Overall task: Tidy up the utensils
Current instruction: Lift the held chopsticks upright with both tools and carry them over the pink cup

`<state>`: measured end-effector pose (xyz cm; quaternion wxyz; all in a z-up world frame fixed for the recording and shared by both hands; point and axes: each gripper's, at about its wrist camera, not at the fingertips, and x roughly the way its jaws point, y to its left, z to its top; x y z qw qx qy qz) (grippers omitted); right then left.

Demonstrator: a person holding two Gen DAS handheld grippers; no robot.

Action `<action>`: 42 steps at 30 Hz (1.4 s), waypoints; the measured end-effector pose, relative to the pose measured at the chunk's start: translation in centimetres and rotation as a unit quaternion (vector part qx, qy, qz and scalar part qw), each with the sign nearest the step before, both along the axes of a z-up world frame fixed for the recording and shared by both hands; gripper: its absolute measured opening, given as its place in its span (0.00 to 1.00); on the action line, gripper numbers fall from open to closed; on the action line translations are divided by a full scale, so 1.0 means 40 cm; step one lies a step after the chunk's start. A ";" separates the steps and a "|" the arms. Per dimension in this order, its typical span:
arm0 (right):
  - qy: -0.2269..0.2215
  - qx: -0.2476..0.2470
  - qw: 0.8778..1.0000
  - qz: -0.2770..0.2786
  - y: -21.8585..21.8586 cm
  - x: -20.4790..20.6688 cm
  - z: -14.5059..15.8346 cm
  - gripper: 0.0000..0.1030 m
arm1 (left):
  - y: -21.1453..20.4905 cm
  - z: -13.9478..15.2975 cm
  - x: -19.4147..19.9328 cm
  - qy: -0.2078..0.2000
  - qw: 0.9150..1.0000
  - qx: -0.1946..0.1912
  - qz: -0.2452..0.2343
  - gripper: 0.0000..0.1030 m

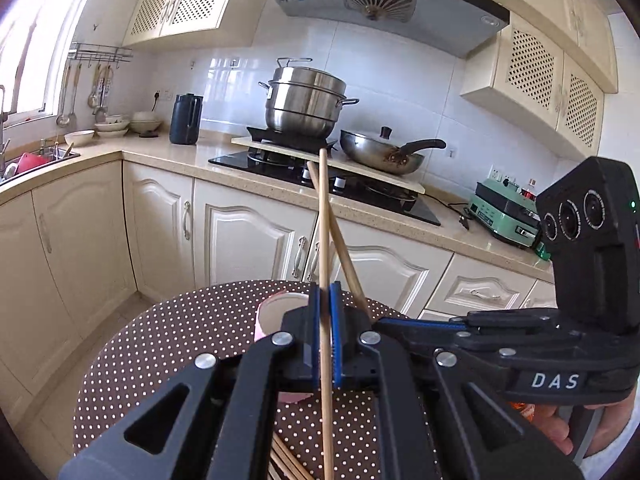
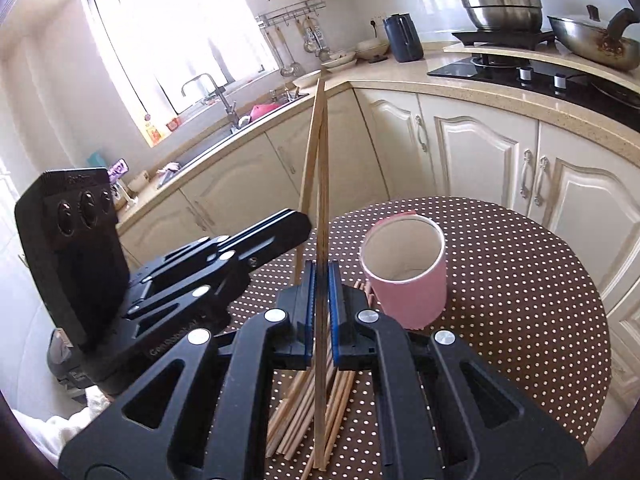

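Observation:
My left gripper [image 1: 325,312] is shut on one wooden chopstick [image 1: 324,224] that stands nearly upright above the table. My right gripper [image 2: 321,296] is shut on another chopstick [image 2: 322,184], also upright; it shows in the left wrist view [image 1: 340,240], crossing the first. The two chopsticks meet at their top ends. A pink cylindrical holder [image 2: 404,272] stands open and empty on the dotted table [image 2: 520,280], just right of the right gripper; in the left wrist view [image 1: 276,316] it is partly hidden behind the fingers. Several loose chopsticks [image 2: 296,420] lie on the table under the right gripper.
The round table has a brown polka-dot cloth [image 1: 160,340]. Behind it run cream cabinets [image 1: 248,236] and a counter with a hob [image 1: 320,180], a steel pot [image 1: 304,104], a wok [image 1: 384,152], a dark kettle [image 1: 186,119] and a sink [image 2: 224,128].

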<state>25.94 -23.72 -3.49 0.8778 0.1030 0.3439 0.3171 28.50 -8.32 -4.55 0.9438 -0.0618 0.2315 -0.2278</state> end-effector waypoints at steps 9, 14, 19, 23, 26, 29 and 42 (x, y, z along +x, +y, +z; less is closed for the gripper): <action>-0.027 0.025 0.999 -0.008 -0.027 0.025 0.044 0.06 | -0.014 0.032 0.051 -0.021 1.000 -0.014 -0.002 0.05; -0.053 0.017 0.997 -0.044 -0.041 0.042 0.063 0.06 | -0.023 0.022 0.094 -0.027 0.999 -0.037 0.003 0.05; -0.071 0.014 0.995 -0.074 -0.057 0.066 0.065 0.06 | -0.025 0.011 0.134 -0.031 0.998 -0.060 0.008 0.05; -0.079 0.016 0.992 -0.093 -0.073 0.082 0.058 0.06 | -0.034 0.001 0.155 -0.035 0.997 -0.065 0.024 0.05; -0.096 0.021 0.989 -0.113 -0.085 0.093 0.060 0.06 | -0.035 -0.007 0.167 -0.049 0.996 -0.059 0.047 0.05; -0.116 0.032 0.984 -0.131 -0.091 0.106 0.068 0.06 | -0.029 0.001 0.172 -0.058 0.995 -0.061 0.052 0.05; -0.205 0.019 0.961 -0.182 -0.044 0.137 0.041 0.06 | -0.002 0.010 0.179 -0.119 0.985 -0.073 0.099 0.05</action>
